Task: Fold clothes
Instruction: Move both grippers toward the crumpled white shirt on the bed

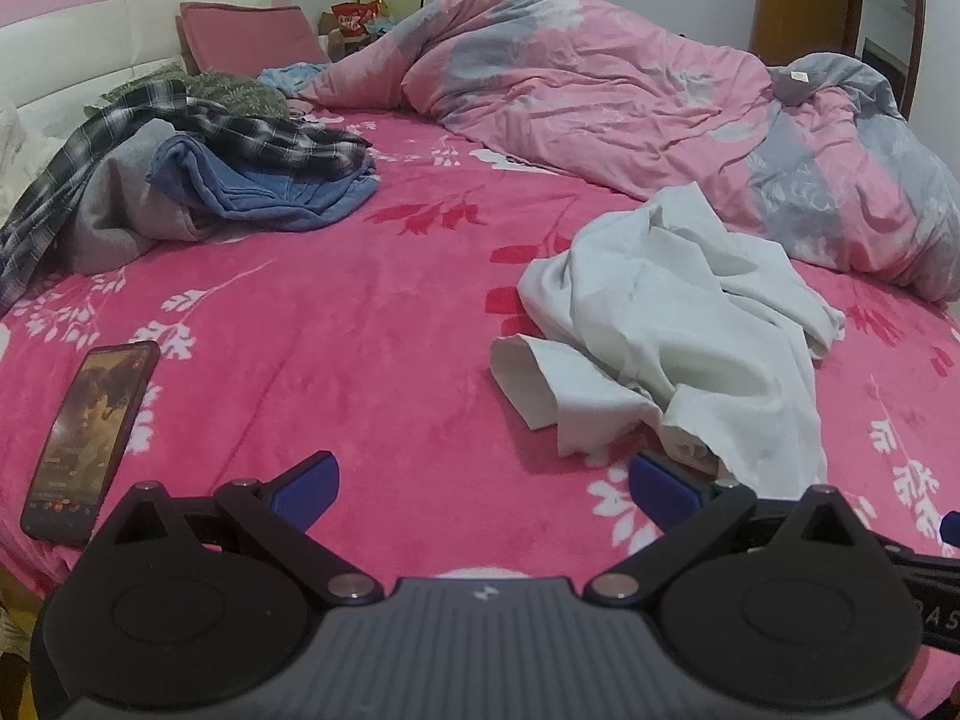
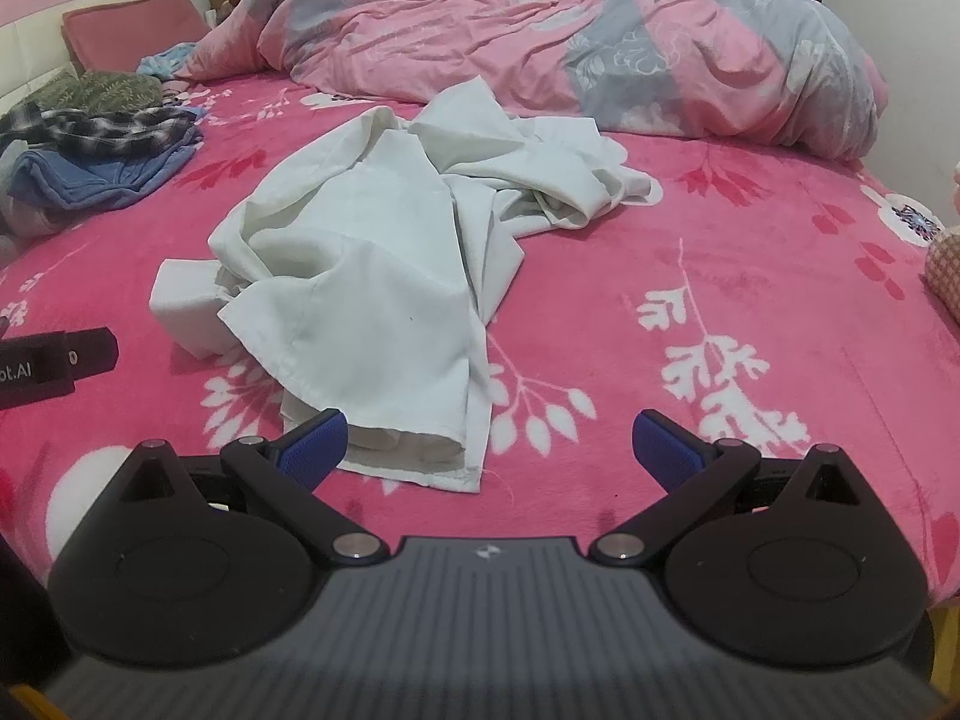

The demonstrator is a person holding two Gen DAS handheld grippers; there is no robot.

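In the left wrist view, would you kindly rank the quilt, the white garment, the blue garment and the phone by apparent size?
1. Pink and grey quilt
2. White garment
3. Blue garment, though it lies farther away, so this is unsure
4. Phone

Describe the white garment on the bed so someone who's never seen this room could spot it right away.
Start from the pink floral bedspread covering the bed. Near its front edge, in front of the bunched pink-and-grey duvet, lies a crumpled white garment. It is the only white garment and lies by itself, away from the pile of plaid, blue and grey clothes on the left.
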